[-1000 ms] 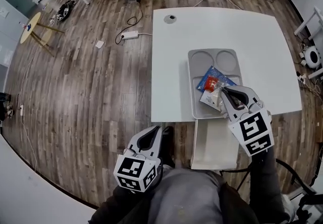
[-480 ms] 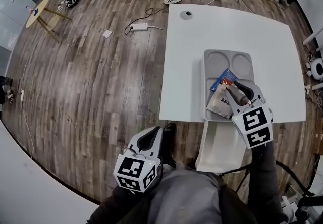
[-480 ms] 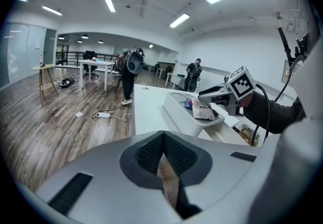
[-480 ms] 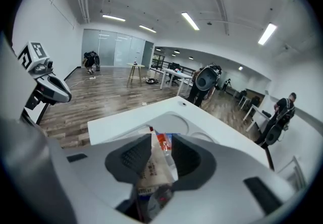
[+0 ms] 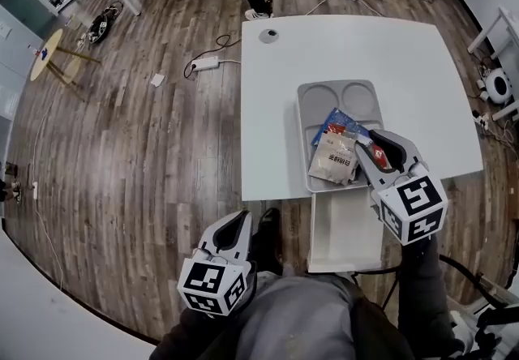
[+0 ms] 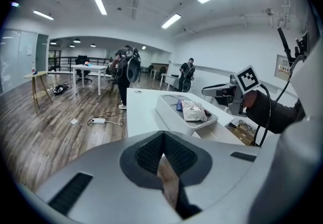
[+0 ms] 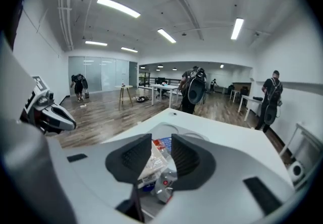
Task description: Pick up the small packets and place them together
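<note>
Silver packet (image 5: pixel 333 162) now dropped on tray (image 5: pixel 302 135), right tongs (image 5: pixel 369 144) just opened, left tongs (image 5: pixel 243 220) closed, print illegible.

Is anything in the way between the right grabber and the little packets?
Nothing visible is. The right gripper, its jaws just opened, hangs right at the packets in the grey tray; they show in the gap between its jaws, unpressed.

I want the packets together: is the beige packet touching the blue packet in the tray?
Touching. The head view shows the beige packet overlapping the near edge of the blue packet.
</note>
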Demonstrator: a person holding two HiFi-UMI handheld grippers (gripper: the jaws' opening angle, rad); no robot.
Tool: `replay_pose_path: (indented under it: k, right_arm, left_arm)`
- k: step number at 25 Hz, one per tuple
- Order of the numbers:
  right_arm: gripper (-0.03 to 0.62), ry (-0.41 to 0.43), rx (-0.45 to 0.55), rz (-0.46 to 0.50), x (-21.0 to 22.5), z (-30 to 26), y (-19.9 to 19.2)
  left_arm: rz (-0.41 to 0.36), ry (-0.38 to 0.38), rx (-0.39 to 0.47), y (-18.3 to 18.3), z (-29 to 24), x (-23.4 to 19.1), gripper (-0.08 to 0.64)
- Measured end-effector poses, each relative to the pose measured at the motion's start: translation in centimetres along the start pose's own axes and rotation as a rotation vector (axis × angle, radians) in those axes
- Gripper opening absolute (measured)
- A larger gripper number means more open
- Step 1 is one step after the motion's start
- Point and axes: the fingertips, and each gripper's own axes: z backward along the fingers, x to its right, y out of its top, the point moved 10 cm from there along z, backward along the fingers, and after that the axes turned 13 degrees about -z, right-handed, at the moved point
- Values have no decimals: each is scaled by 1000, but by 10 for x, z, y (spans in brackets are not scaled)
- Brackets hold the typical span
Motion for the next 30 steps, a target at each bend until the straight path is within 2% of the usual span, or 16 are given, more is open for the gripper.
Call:
replay_pose_path:
  k: [2,4,7,10,12,14,22,27,30]
  right_arm:
    - [124,18,51,-59,4,-4,-17]
    - [124,71,90,-115,9,-13,-33]
    - [124,183,105,-180,9,5,-25]
    - [124,192,110,-251,6,51,-18]
    - [123,194,132,-286,4,72,-25]
    - [121,216,151,-308,0,83,-34]
    - [11,325,206,-329,-17,112,-42]
    - [6,373,185,-301,-14,156,-60]
    - [6,361,197,-309,-14,155,-56]
  left_arm:
    - [-12,-8,14,-9,-13,-4,0]
    - [-21,9,32,-13,-22,-3,0]
    - [-33,32,50,14,-14,21,0]
    - [-67,-61,70,47,-11,46,0]
    - [-92,-120,93,55,-14,59,0]
    - [-111,-146,112,58,-15,69,0]
    - [-163,-142,174,56,-7,109,0]
    - [-165,-75,233,72,8,170,0]
    - [-217,-52,270,84,5,171,0]
